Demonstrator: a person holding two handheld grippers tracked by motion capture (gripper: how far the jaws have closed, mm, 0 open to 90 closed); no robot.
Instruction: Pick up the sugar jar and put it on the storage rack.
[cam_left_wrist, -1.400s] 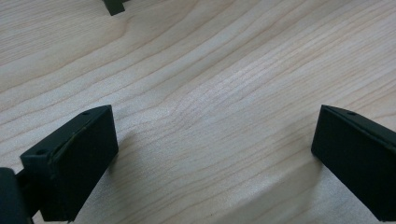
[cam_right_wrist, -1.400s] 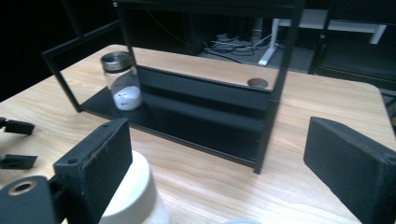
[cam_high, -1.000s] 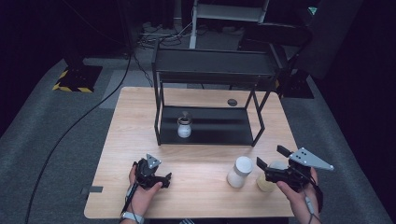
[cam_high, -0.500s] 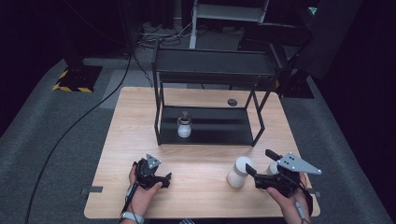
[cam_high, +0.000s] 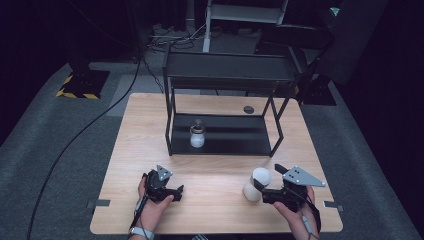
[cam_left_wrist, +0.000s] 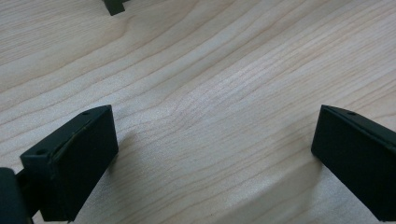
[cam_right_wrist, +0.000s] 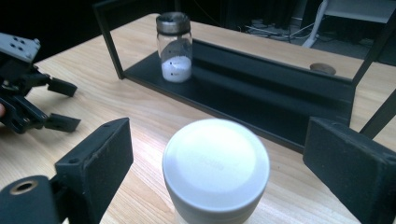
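As white-lidded jar (cam_right_wrist: 215, 172) stands upright at table's (cam_high: 215, 212) near right edge, right gripper (cam_right_wrist: 217, 163) straddles it: jaws wide, pads clear of both sides, nothing gripped; placement suits side grasp. Left gripper (cam_left_wrist: 212, 154) rests open over bare wood, idle. Farther off: glass jar (cam_high: 197, 136) with powder on black shelf (cam_high: 225, 135).

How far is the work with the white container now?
Done: one glass jar stands on the lower shelf of the black rack. In hand: the right gripper is open around the white container, not yet gripping. The left gripper rests open. Left: close, lift, probably shelve it.
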